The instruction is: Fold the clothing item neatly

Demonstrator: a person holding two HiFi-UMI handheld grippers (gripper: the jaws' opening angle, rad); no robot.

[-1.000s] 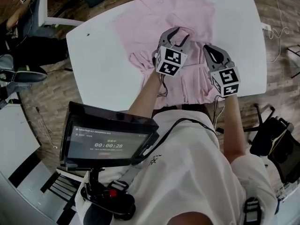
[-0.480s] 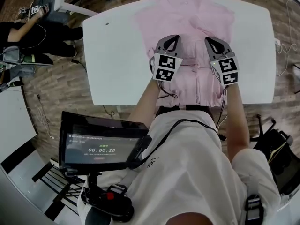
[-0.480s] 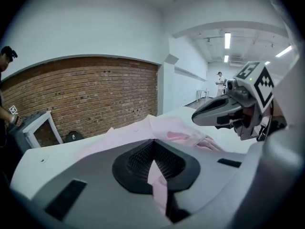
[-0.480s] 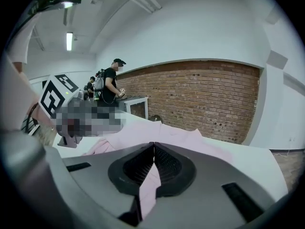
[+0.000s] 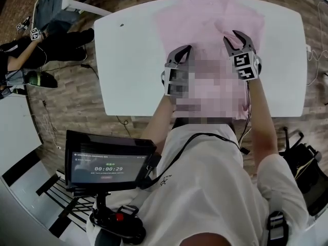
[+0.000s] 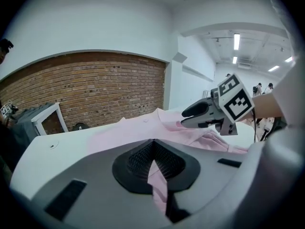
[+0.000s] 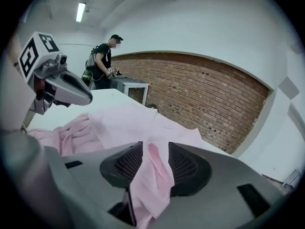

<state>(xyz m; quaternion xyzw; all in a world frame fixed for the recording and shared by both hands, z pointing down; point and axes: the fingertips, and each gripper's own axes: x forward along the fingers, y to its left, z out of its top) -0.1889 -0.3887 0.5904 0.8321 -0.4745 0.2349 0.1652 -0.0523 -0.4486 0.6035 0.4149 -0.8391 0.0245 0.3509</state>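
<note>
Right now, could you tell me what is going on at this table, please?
A person is folding a pale pink fabric shirt on the white rectangular table, with a handheld gripper in each hand. The left gripper is shut on a pinch of the fabric. The right gripper has just been opening its fingers, and a fold of the shirt hangs loose between them. The fold is not yet finished.
</note>
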